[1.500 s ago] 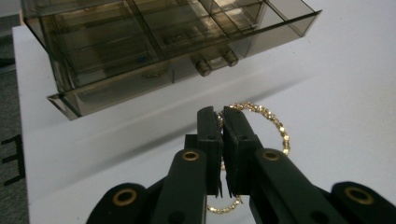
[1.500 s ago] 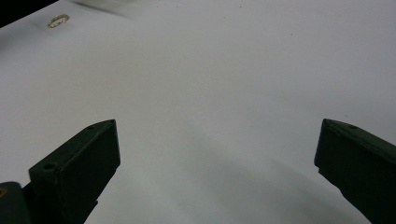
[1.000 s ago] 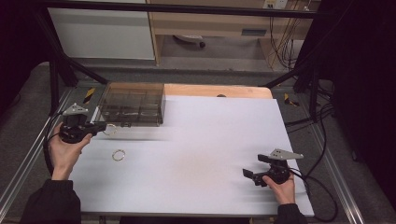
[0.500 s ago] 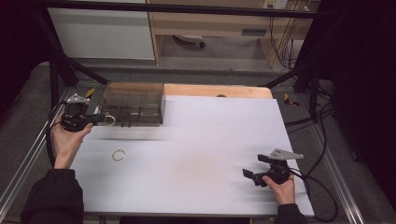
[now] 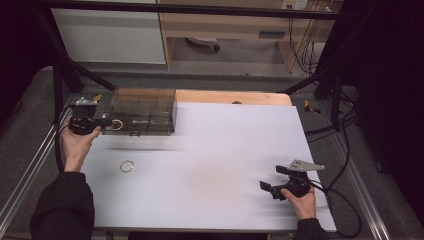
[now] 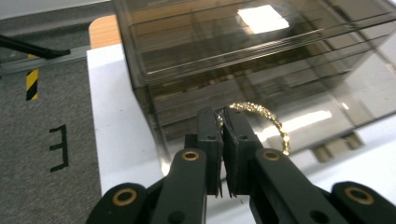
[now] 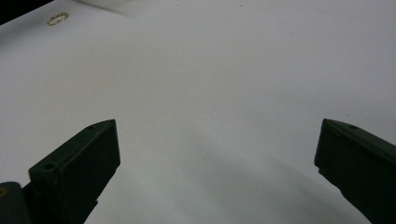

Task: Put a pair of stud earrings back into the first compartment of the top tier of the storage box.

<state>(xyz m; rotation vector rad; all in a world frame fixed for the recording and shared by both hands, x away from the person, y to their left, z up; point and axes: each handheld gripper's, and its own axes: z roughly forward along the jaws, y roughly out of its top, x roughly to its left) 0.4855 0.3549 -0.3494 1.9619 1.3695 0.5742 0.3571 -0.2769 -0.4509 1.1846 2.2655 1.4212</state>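
My left gripper (image 6: 223, 115) is shut on a gold bracelet (image 6: 271, 122), whose loop sticks out to the right of the closed jaws. It hangs just in front of the smoky transparent drawer box (image 6: 243, 60). In the high view the left gripper (image 5: 107, 122) holds the gold bracelet (image 5: 117, 124) at the left end of the drawer box (image 5: 145, 111). A second gold bracelet (image 5: 126, 166) lies flat on the white table (image 5: 225, 150). My right gripper (image 5: 267, 189) rests open near the front right, nothing between its jaws. The second bracelet (image 7: 58, 18) lies far off in the right gripper view.
A wooden board (image 5: 235, 97) runs behind the white surface beside the box. Metal frame rails (image 5: 30, 170) border the table on both sides. Cables (image 5: 345, 210) trail from the right gripper. Grey carpet (image 6: 42, 140) lies left of the table edge.
My left gripper has moved farther back along the table's left side with the bracelet, toward the left end of the drawer box. The right gripper has stayed put.
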